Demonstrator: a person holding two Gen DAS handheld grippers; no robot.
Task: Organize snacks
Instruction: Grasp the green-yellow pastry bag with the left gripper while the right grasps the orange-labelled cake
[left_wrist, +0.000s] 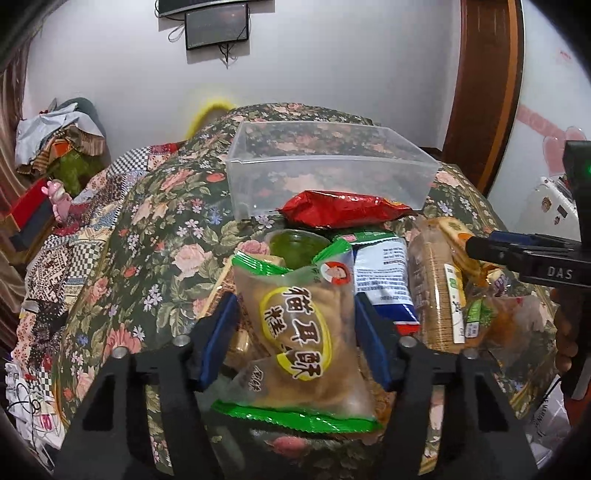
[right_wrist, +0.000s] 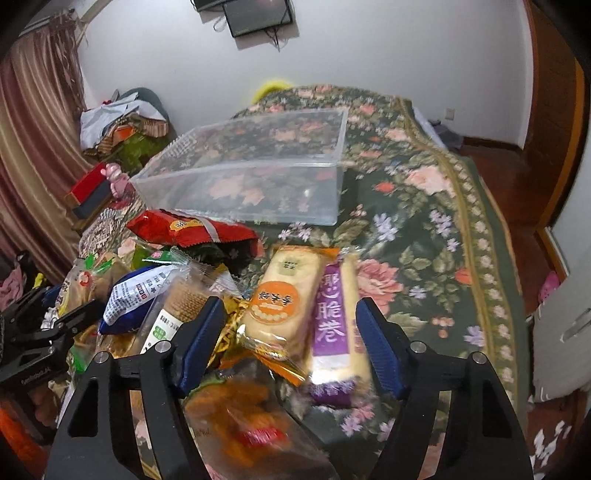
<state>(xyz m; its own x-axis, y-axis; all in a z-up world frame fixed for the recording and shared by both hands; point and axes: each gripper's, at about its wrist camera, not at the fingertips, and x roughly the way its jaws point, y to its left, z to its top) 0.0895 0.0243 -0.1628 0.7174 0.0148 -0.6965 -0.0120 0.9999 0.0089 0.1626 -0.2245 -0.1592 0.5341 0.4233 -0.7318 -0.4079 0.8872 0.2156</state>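
Snacks are heaped on the floral cloth (left_wrist: 155, 206), and the clear bin (left_wrist: 332, 162) behind them is seen empty, so sorting is barely begun. Green-edged pastry bag (left_wrist: 299, 325) is straddled by the left gripper (left_wrist: 295, 325), pad contact unclear; orange and purple cracker packs (right_wrist: 306, 310) are bracketed by the right gripper (right_wrist: 291, 339), apparently not yet pinched.

Between the left gripper (left_wrist: 295, 325) tongs: a green-edged biscuit bag (left_wrist: 299, 332); beyond lies the clear tub (left_wrist: 332, 166) (empty, upright).

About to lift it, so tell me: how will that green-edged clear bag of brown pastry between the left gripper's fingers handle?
The green-edged bag is probably light and floppy: thin clear film, puffed. Its glossy wrap could slip between the left gripper pads. The brown pieces inside look crisp, so a hard squeeze may crush them.
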